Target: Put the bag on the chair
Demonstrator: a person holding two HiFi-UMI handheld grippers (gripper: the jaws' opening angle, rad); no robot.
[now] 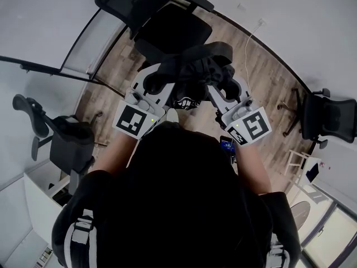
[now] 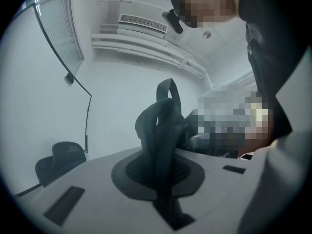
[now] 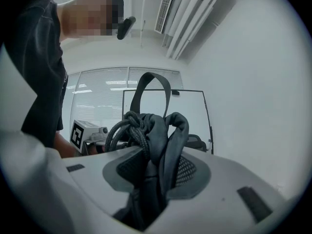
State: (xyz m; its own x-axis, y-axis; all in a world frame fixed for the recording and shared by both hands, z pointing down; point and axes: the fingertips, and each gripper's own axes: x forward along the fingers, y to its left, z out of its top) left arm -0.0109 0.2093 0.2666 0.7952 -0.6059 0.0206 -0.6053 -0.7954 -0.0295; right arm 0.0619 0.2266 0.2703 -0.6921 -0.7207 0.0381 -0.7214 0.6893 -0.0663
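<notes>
In the head view a black bag [image 1: 192, 68] hangs between my two grippers, in front of the person's chest. My left gripper [image 1: 159, 82] is shut on a dark strap [image 2: 163, 130] of the bag, which stands up from between its jaws. The right gripper [image 1: 218, 81] is shut on a bunch of bag fabric and a braided cord [image 3: 146, 130]. Both point level. A black office chair [image 1: 162, 24] stands just beyond the bag, its seat facing me. Most of the bag's body is hidden in both gripper views.
A second black chair [image 1: 64, 138] stands at the left and a third [image 1: 329, 116] at the right. A glass-framed board [image 1: 83, 49] leans at the back left. A white cable [image 1: 248, 43] runs over the wooden floor [image 1: 268, 88]. White furniture [image 1: 304, 163] sits at the lower right.
</notes>
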